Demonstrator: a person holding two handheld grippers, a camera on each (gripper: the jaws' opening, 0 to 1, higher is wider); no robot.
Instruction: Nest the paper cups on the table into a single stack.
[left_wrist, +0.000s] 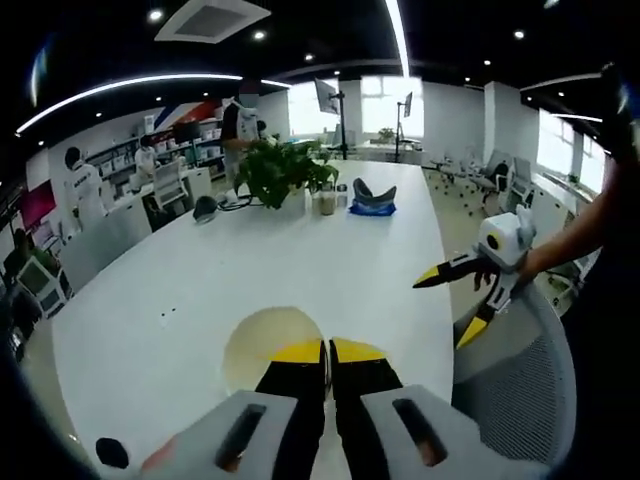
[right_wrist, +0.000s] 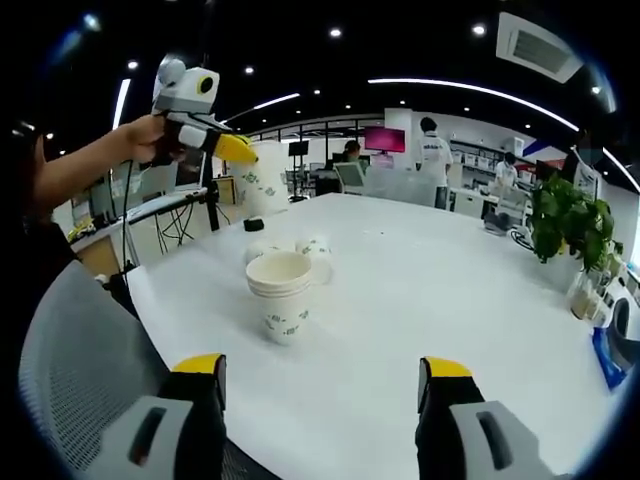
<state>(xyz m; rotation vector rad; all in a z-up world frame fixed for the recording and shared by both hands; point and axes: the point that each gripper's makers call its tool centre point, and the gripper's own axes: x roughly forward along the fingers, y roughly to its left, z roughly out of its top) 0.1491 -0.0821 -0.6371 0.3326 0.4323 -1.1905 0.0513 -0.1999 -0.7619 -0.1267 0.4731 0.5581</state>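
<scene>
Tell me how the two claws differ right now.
The left claw is shut on a paper cup and raised above the table. The right claw is open, empty, and low, facing the stacked cups. Both have yellow-tipped jaws.

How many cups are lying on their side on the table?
2: both lying cups sit just behind the upright stack, one left, one right. More may be hidden behind it.

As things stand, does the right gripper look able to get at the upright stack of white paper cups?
Probably yes: the right gripper is open, its fingers spread wide, and the upright stack of white paper cups stands just ahead on the white table, with nothing between them.
</scene>
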